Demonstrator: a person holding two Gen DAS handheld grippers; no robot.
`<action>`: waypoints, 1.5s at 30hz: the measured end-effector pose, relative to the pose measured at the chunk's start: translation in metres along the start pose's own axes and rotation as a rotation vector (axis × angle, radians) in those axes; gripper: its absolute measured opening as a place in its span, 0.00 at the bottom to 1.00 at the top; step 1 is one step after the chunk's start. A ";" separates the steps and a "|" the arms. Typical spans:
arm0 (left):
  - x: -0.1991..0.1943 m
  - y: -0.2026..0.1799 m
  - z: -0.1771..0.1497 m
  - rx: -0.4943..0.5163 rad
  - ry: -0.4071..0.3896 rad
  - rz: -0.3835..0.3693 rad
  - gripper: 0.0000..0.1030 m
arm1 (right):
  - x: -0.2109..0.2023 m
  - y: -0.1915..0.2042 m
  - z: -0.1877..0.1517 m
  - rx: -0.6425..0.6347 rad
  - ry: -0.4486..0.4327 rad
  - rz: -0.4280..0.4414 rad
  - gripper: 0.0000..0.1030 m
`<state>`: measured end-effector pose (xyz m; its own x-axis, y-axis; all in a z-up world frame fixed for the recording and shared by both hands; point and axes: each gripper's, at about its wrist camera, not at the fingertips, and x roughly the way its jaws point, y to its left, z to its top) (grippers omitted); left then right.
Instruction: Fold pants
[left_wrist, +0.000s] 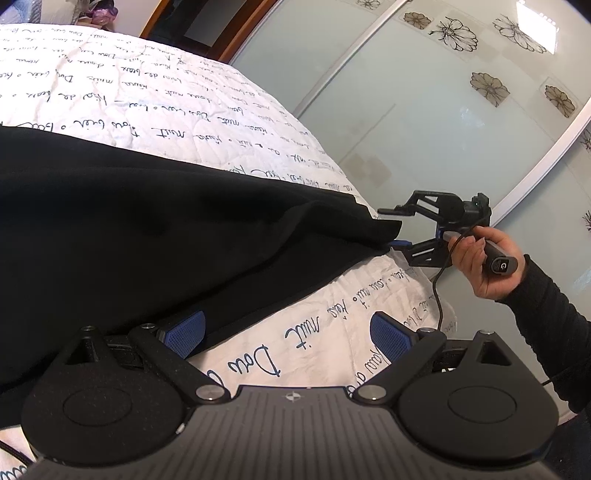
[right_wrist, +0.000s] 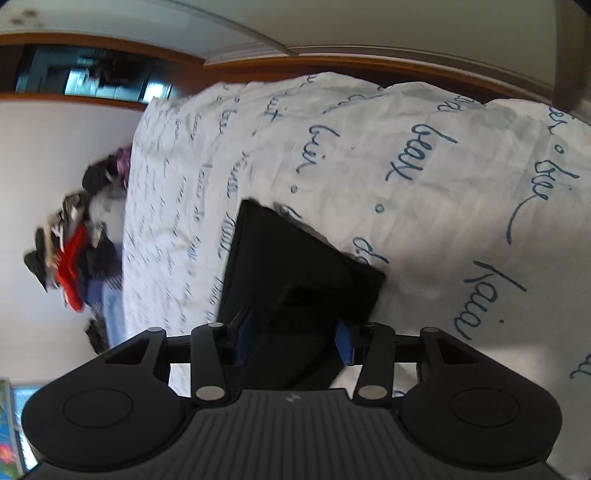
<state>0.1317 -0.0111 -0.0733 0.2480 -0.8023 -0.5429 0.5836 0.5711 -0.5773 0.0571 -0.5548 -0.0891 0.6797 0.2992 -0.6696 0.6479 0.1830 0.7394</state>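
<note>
Pants edge lies between right gripper fingers, beside the left gripper.

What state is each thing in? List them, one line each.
Black fabric pants: spread across the bed, one corner lifted off it.
White quilted bedspread with blue script: lying under the pants, wrinkled.
Left hand-held gripper: open, one blue pad at the pants' edge.
Right hand-held gripper: jaws around the pants' corner; whether clamped is unclear.
</note>
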 end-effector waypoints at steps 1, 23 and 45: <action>0.000 0.000 0.000 -0.002 -0.001 0.001 0.94 | 0.000 0.002 0.000 -0.006 -0.004 -0.006 0.52; 0.000 0.001 0.001 -0.023 0.006 0.049 0.95 | -0.001 0.010 -0.028 -0.336 -0.111 -0.105 0.08; 0.020 0.015 0.013 -0.098 0.086 0.038 0.98 | -0.014 -0.009 0.011 -0.305 -0.080 0.170 0.12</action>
<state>0.1551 -0.0209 -0.0849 0.1992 -0.7644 -0.6132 0.4953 0.6184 -0.6101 0.0455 -0.5709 -0.0872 0.8019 0.2770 -0.5294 0.3987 0.4118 0.8194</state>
